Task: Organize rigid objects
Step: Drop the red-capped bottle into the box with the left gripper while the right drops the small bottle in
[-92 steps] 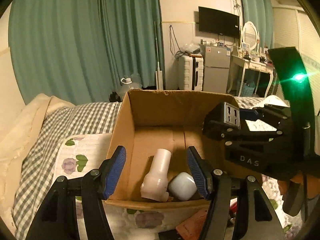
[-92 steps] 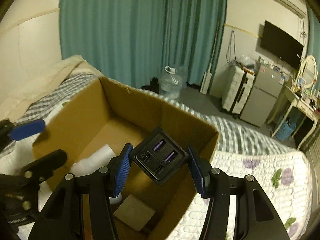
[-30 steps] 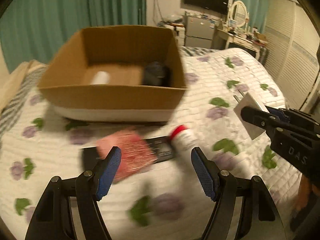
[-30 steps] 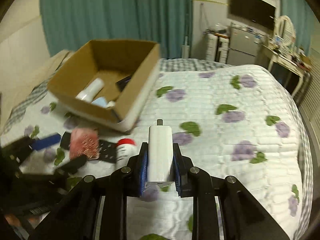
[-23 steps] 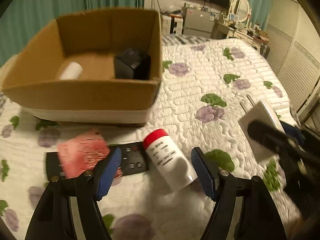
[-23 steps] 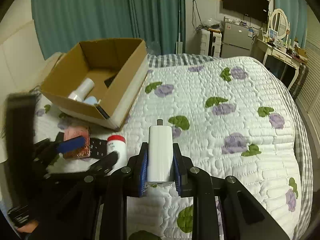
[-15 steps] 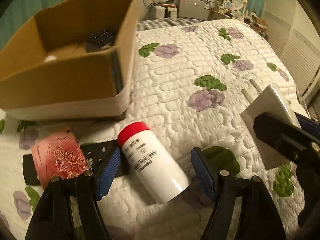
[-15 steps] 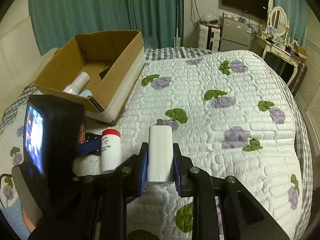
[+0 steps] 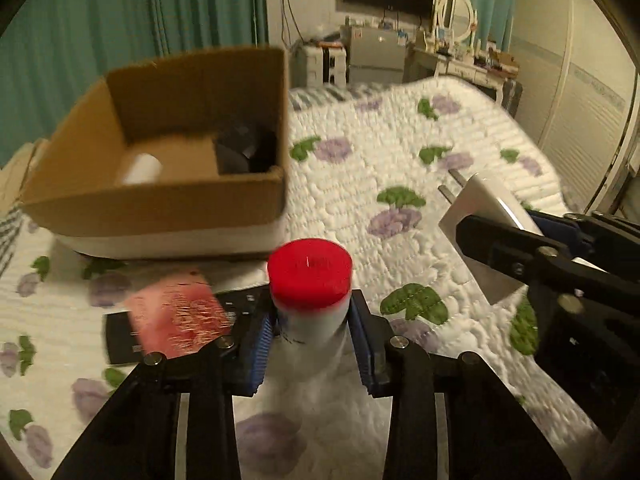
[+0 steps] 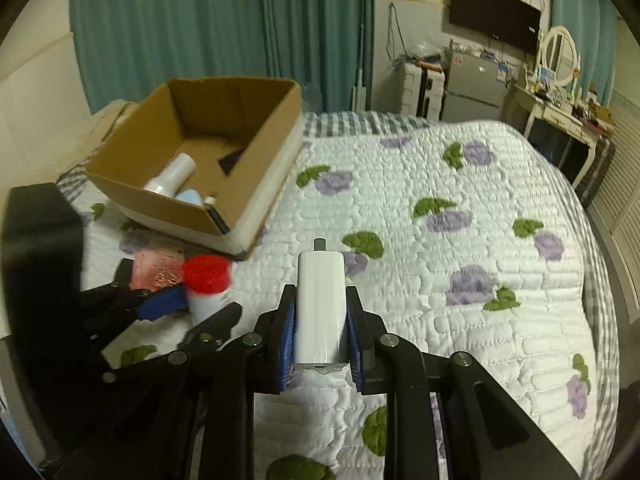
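Note:
My left gripper (image 9: 310, 334) is shut on a white bottle with a red cap (image 9: 309, 276), held just above the quilt; it also shows in the right wrist view (image 10: 208, 284). My right gripper (image 10: 320, 334) is shut on a white plug adapter (image 10: 320, 300), seen at the right in the left wrist view (image 9: 486, 216). The open cardboard box (image 9: 160, 208) stands behind, holding a white tube (image 10: 172, 178), a black charger block (image 9: 240, 150) and a small pale case (image 10: 190, 197).
A red card (image 9: 176, 316) lies on a flat black remote-like thing (image 9: 120, 344) on the flowered quilt (image 10: 440, 240) in front of the box. Curtains, a suitcase, a fridge and a dressing table stand beyond the bed.
My left gripper has closed on the red-capped bottle, which lay on its side on the quilt, and now holds it cap forward. The right gripper still holds the white adapter.

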### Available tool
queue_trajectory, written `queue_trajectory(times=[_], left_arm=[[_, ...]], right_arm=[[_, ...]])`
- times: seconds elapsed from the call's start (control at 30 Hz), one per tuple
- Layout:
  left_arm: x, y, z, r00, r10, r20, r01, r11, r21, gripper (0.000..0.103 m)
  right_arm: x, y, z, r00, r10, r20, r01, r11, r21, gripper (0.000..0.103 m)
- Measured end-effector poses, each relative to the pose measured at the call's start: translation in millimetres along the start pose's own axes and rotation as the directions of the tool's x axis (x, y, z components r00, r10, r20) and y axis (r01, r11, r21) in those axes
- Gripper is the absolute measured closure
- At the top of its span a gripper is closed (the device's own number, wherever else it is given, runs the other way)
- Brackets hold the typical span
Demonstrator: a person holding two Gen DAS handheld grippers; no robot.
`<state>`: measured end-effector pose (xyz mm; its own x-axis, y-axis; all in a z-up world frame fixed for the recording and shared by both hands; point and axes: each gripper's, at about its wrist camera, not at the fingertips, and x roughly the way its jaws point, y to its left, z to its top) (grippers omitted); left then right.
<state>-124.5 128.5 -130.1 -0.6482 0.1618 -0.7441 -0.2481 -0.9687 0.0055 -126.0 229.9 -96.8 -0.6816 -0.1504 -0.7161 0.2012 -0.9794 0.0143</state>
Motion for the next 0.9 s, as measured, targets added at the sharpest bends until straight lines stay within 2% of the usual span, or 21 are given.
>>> queue_trajectory(times=[0.23, 0.3, 0.47, 0.57, 0.7, 0.8, 0.9], left_arm=[[-64, 18, 22, 0.992, -0.02, 0.121, 0.022, 1.0, -0.019, 0.067], [-81, 24, 34, 0.987, -0.029, 0.158, 0.032, 0.999, -0.013, 0.067], [-114, 53, 69, 0.969, 0.0, 0.247, 0.004, 1.0, -0.015, 0.067], [-121, 70, 86, 0.961, 0.039, 0.275, -0.036, 0.999, -0.014, 0.067], [-120, 98, 107, 0.955, 0.055, 0.293, -0.048, 0.998, -0.028, 0.067], [-106, 114, 125, 0.951, 0.09, 0.297, -0.085, 0.996, -0.029, 0.067], [-87, 127, 139, 0.953, 0.097, 0.289, -0.091, 0.995, -0.036, 0.067]], right_arm=[[-43, 15, 22, 0.996, -0.013, 0.086, 0.016, 0.999, -0.041, 0.081], [-52, 20, 31, 0.994, -0.018, 0.111, 0.024, 0.998, -0.055, 0.081], [-67, 38, 60, 0.985, -0.007, 0.173, 0.024, 0.995, -0.094, 0.081], [-66, 52, 81, 0.979, 0.013, 0.205, 0.013, 0.992, -0.122, 0.081], [-55, 68, 108, 0.971, 0.051, 0.235, -0.015, 0.988, -0.151, 0.081], [-38, 81, 125, 0.968, 0.072, 0.242, -0.03, 0.984, -0.175, 0.081], [-18, 90, 140, 0.965, 0.085, 0.247, -0.037, 0.981, -0.192, 0.081]])
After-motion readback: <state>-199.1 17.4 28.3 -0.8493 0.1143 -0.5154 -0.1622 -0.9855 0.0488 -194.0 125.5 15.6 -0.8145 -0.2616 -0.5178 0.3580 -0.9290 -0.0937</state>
